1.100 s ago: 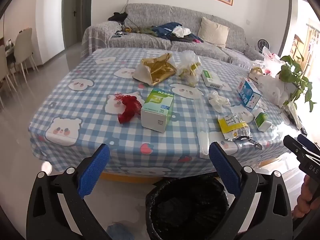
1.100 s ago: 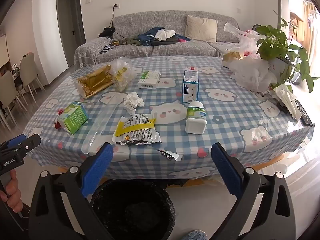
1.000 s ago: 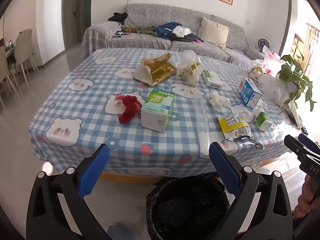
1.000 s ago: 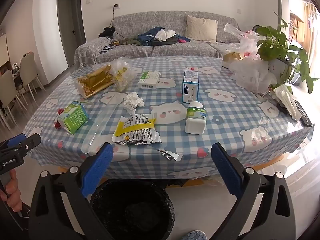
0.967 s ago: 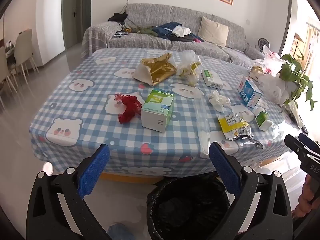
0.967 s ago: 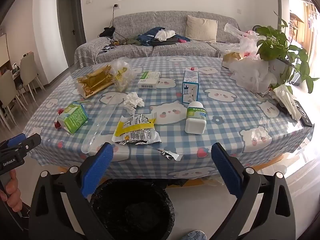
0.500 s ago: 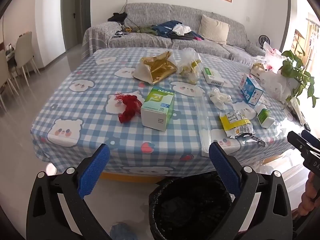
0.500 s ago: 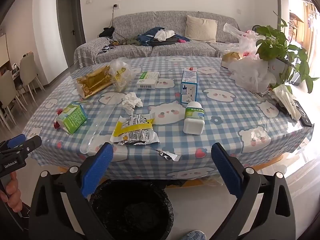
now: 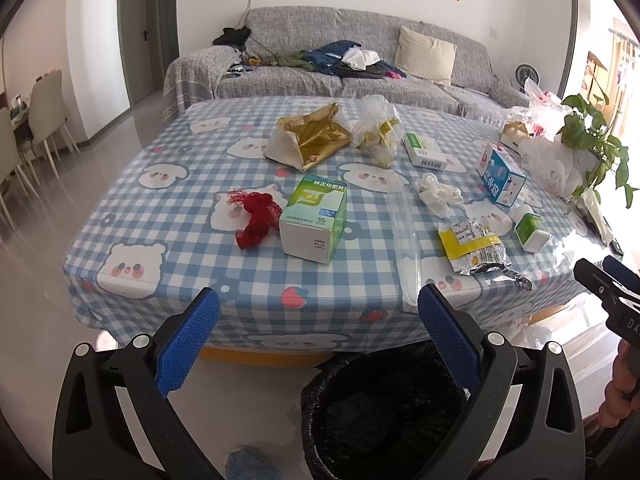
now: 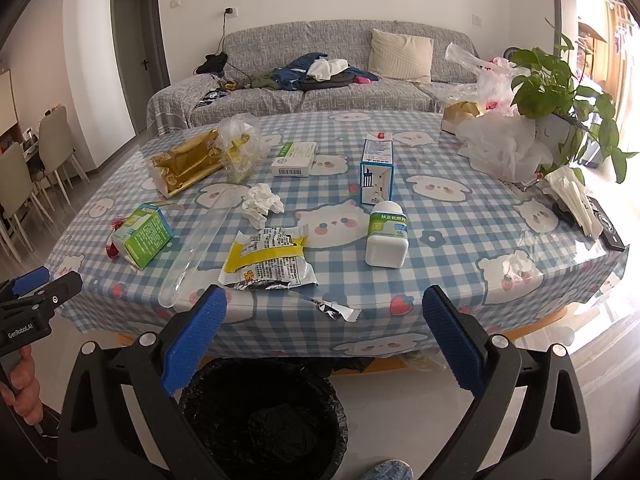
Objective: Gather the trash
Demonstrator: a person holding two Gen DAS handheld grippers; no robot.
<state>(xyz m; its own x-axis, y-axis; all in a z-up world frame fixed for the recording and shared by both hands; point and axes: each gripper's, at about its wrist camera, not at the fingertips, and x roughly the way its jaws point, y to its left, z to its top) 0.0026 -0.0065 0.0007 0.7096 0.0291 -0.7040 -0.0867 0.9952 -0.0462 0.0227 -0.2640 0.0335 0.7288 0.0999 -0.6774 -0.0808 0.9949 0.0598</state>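
Both grippers hang before the near edge of the table, above a bin lined with a black bag on the floor. Left gripper has its blue pads spread wide with nothing between them; right gripper is spread just as wide and empty.

Going left to right in the left wrist view, the trash lies on the checked cloth: a red net scrap touching or just beside a green and white carton, a gold foil bag farther back, a crumpled clear bag beside it, a clear plastic tube running near to far, a flat white box, a tissue wad, a yellow snack wrapper, a small white bottle and a blue and white carton.

Only the right wrist view shows the far-right side plainly: white plastic bags, a potted plant, folded white paper and what may be a dark remote at the table's right edge. It also shows a torn foil strip at the near edge, close above the bin. The net scrap is nearly hidden behind the green carton there.

Each view catches the other gripper's tip at its edge, with part of a hand holding it.
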